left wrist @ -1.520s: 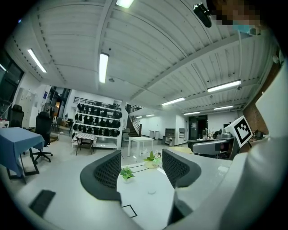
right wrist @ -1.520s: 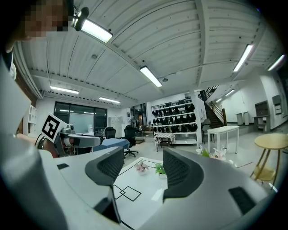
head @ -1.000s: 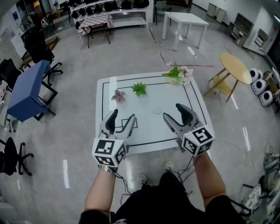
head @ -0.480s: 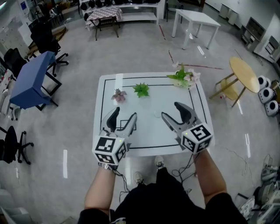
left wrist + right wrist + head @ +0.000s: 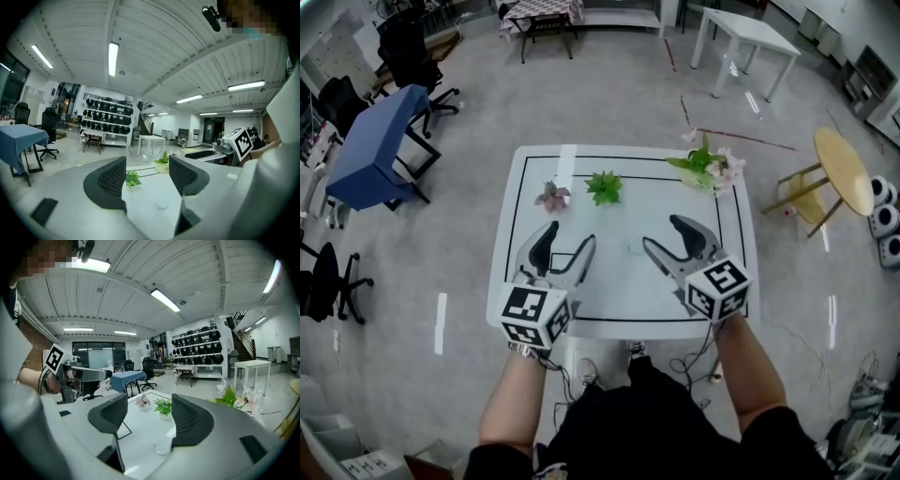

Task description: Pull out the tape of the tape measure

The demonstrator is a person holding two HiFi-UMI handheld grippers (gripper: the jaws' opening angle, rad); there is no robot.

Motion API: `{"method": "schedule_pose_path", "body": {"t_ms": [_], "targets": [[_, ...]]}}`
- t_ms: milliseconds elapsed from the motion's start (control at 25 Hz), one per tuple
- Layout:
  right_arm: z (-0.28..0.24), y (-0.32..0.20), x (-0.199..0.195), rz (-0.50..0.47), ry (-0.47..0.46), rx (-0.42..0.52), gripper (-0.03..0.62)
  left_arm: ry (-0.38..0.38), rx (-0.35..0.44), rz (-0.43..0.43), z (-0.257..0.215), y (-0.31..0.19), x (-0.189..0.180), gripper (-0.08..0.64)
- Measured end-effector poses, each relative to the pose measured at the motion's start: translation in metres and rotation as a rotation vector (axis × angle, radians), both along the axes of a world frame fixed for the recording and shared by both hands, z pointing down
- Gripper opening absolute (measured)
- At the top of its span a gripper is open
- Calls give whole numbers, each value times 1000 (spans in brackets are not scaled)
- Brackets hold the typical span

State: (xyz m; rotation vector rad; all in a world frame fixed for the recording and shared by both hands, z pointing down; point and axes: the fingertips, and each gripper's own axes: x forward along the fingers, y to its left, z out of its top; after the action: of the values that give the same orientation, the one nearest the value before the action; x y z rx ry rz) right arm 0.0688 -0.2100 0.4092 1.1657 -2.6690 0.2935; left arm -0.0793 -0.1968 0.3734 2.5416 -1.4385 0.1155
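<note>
A blue-topped table (image 5: 370, 155) on a dark frame is seen at the far left on the grey floor, with black office chairs (image 5: 408, 47) near it.

The left gripper (image 5: 567, 246) is held low over the near left part of the white table (image 5: 614, 291). Its body is of smooth grey plastic and a cube with black-and-white square markers is carried at its rear. In the left gripper view the left gripper (image 5: 147, 180) is seen with its jaws spread wide, their inner pads (image 5: 112, 177) dark and finely gridded, and nothing is held between them.

The table is square and matt white, and a thin black line is drawn just inside its edge. Along the far side a small pink-flowered plant (image 5: 553, 198), a green leafy plant (image 5: 603, 187) and a larger spray of green leaves with pale pink blooms (image 5: 710, 169) are set, well apart from both grippers.

A small round pale disc (image 5: 634, 246) lies flat near the middle of the table, between the two grippers and touched by neither. It is too small for it to be told whether it is the tape measure; no pulled-out tape is seen.

The right gripper (image 5: 667, 239) is of the same grey plastic with a marker cube. In its own view the right gripper (image 5: 145, 416) is shown wide open and empty, with the disc (image 5: 162, 448) on the table just below the gap.

A white table (image 5: 741, 33) stands beyond, and a round wooden table (image 5: 844, 173) with a yellowish top at the right.
</note>
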Motion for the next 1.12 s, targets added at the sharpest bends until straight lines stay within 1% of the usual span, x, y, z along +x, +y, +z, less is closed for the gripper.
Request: {"method": "schedule_pose_path", "body": {"t_ms": [280, 680, 1120], "targets": [[36, -17, 5, -70, 31, -50, 286, -24, -41, -8, 25, -15, 17, 268], [84, -31, 0, -156, 50, -125, 288, -22, -110, -39, 60, -29, 27, 268], [154, -45, -9, -245, 142, -222, 293, -5, -191, -78, 103, -45, 26, 268]]}}
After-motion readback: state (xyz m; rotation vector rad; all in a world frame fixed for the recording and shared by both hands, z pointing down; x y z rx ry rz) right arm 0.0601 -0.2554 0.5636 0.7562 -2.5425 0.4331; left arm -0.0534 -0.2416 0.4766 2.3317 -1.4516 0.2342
